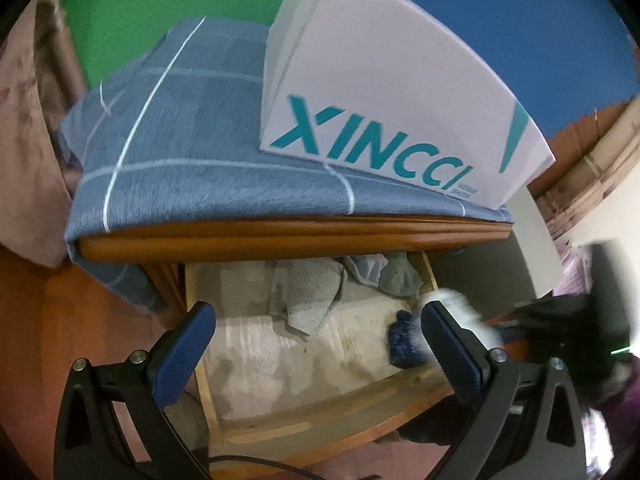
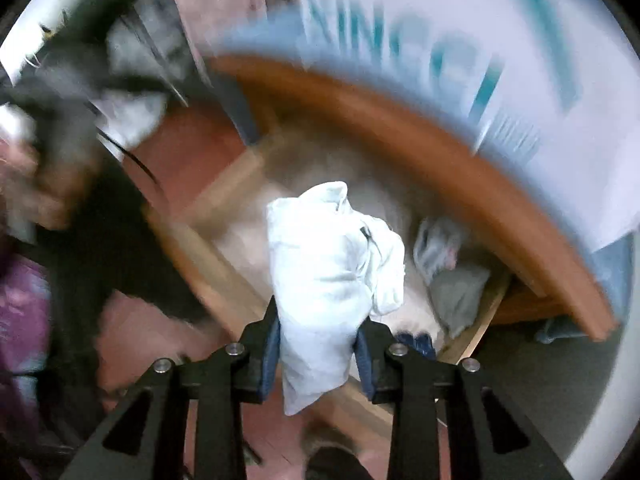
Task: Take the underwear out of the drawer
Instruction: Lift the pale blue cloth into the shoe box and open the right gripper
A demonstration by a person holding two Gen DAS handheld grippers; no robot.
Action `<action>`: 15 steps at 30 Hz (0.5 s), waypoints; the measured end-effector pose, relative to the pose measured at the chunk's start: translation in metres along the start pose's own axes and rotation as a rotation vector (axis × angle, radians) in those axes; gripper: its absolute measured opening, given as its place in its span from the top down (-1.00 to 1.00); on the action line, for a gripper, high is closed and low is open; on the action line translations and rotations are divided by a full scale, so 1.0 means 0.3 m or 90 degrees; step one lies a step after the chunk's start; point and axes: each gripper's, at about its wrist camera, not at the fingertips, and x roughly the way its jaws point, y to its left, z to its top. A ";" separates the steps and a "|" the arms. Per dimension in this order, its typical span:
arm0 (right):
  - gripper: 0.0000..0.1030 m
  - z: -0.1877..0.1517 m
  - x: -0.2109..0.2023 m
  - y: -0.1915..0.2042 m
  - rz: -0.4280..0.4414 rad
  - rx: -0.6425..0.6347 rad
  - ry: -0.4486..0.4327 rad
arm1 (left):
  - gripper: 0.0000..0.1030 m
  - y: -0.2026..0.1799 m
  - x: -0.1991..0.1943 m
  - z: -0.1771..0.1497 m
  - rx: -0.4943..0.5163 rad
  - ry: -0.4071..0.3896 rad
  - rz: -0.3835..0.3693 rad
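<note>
So the pull is mostly done: the right gripper point(image 2: 318, 354) is clamped on a bunched white piece of underwear point(image 2: 332, 264), which fills the centre of the right wrist view, above the open drawer point(image 2: 208, 268). I'd say it's clear of the drawer, though the blur makes that hard to confirm. What's left is carrying it away and putting it down. Grey clothes point(image 1: 308, 292) and a dark blue item point(image 1: 404, 338) sit in the drawer. The left gripper point(image 1: 316, 340) hangs spread wide and empty, lower middle of its view.
</note>
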 end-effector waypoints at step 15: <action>0.38 0.344 -0.439 -0.371 -0.096 0.114 -0.232 | -0.97 -0.135 -0.023 -0.038 0.160 -0.049 0.049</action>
